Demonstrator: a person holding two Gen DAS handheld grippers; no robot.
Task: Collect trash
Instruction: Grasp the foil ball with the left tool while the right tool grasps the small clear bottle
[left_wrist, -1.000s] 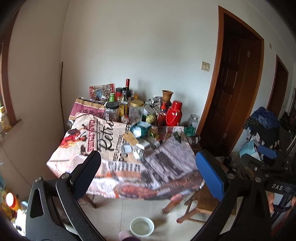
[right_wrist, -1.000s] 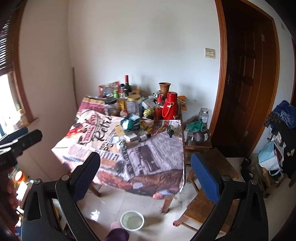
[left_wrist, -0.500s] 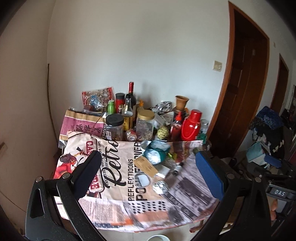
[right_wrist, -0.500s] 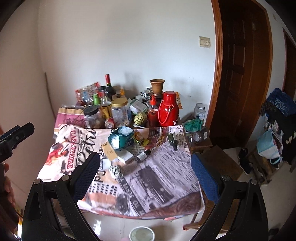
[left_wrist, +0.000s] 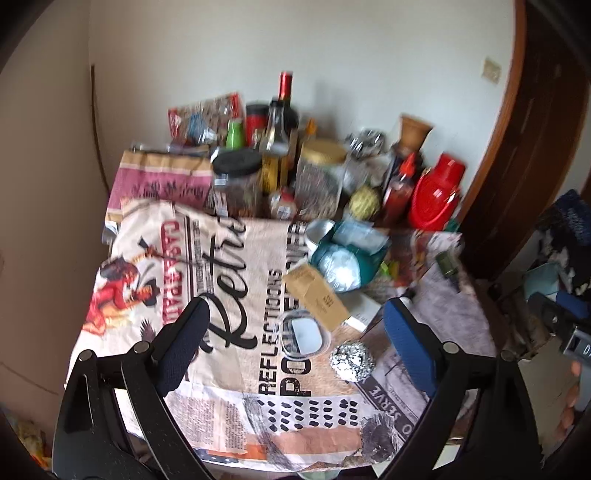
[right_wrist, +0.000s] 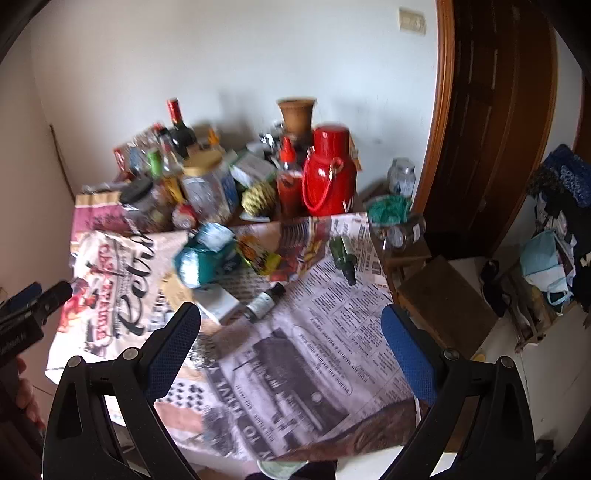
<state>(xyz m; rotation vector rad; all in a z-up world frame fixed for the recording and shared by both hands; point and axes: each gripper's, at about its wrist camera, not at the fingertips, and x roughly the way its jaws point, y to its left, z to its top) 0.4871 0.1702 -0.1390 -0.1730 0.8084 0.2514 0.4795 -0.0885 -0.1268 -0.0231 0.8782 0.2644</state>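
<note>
Trash lies on the printed tablecloth (left_wrist: 229, 280): a crumpled foil ball (left_wrist: 351, 360), a clear plastic lid (left_wrist: 304, 334), a tan cardboard box (left_wrist: 316, 295), a teal and white bag (left_wrist: 345, 258), a white box (right_wrist: 218, 303), a small dark bottle (right_wrist: 263, 301) and a green bottle (right_wrist: 342, 254). My left gripper (left_wrist: 295, 343) is open and empty, above the lid and foil ball. My right gripper (right_wrist: 291, 350) is open and empty over the cloth's near right part.
Jars, bottles, a red jug (right_wrist: 328, 181) and a clay pot (right_wrist: 296, 112) crowd the table's back by the wall. A wooden stool (right_wrist: 443, 295) and a low side table with jars (right_wrist: 400, 236) stand right. A brown door (right_wrist: 498, 110) is behind. A bowl sits on the floor under the table edge (right_wrist: 280, 467).
Both grippers have moved forward and down toward the table, so the trash looks much closer. Both stay open and empty.
</note>
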